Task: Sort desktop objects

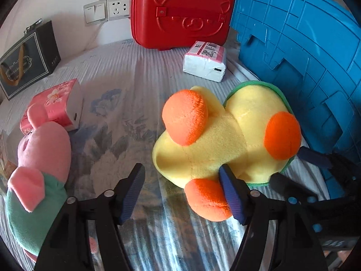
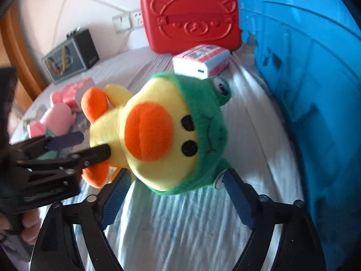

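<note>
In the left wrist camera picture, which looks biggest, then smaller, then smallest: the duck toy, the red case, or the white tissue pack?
1. Yellow duck plush, but it lies nearest the camera, which makes it look bigger.
2. Red case, farther back, so its true size may rival the duck's.
3. White tissue pack, clearly smallest.

A yellow plush duck (image 1: 216,140) with orange feet and a green hood lies on the striped, flower-printed bedsheet (image 1: 126,85), against a blue ribbed plastic crate (image 1: 300,52). The left gripper (image 1: 182,180) has its jaws apart, the right one touching the duck's orange foot. A pink plush pig in green (image 1: 38,164) lies left, by a pink tissue pack (image 1: 56,106). A red hard case (image 1: 182,13) stands behind
</note>
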Motion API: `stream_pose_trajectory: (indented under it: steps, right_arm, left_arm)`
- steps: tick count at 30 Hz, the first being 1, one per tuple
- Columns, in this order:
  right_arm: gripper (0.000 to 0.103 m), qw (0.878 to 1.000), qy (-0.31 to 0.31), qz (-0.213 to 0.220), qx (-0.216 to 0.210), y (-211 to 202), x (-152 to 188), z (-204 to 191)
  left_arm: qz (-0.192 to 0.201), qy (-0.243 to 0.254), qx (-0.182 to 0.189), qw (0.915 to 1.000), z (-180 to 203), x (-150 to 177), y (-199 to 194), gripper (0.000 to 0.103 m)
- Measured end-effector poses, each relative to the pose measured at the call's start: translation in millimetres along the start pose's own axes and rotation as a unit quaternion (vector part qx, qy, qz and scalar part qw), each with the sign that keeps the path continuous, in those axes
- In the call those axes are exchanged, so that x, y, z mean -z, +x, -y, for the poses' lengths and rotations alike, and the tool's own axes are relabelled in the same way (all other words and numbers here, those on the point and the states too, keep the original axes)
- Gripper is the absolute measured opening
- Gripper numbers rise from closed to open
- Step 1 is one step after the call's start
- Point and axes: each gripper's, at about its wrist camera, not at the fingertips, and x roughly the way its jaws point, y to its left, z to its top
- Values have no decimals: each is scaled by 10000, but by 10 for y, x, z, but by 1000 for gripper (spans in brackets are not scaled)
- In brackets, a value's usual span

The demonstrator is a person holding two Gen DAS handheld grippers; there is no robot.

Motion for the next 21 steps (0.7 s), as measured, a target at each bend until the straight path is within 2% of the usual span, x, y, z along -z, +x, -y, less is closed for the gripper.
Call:
stream_pose_trajectory:
  steps: [2, 4, 6, 9, 12, 15, 16, 17, 18, 19, 21]
  right_arm:
    - [89, 9998, 102, 164, -101, -105, -28, 35]
    - [100, 9993, 161, 183, -268, -108, -96, 49]
    - [100, 9994, 114, 104, -296, -5, -154, 41]
    - [103, 9982, 274, -183, -509, 210, -186, 119]
    - [103, 9977, 351, -204, -552, 284, -217, 172]
    - [103, 9980, 162, -227, -567, 337, -241, 74]
    - [101, 9977, 146, -279, -604, 376, -241, 49]
    - [98, 9983, 136, -279, -501, 404, -237, 29]
    - [92, 9987, 84, -256, -434, 402, -236, 7]
    - [86, 9989, 47, -240, -407, 385, -235, 0]
    - [79, 9992, 0, -201, -346, 328, -214, -6]
  left_arm:
    - [19, 45, -25, 10000, 6, 23, 3, 69]
    - [17, 105, -71, 9999, 33, 47, 20, 69]
    - [-33, 35, -121, 9999, 12, 66, 53, 72]
    - [-151, -221, 82, 9996, -87, 87, 111, 79]
    - [-16, 71, -22, 10000, -26, 98, 115, 81]
    - [-150, 95, 80, 9998, 15, 75, 195, 80]
    - [-186, 108, 112, 9997, 27, 81, 219, 78]
    - [-221, 95, 220, 9995, 42, 89, 242, 67]
    - [-274, 71, 371, 9989, 56, 98, 257, 59]
    - [-238, 99, 308, 9992, 97, 99, 251, 58]
    - [-135, 240, 230, 9994, 154, 121, 203, 47]
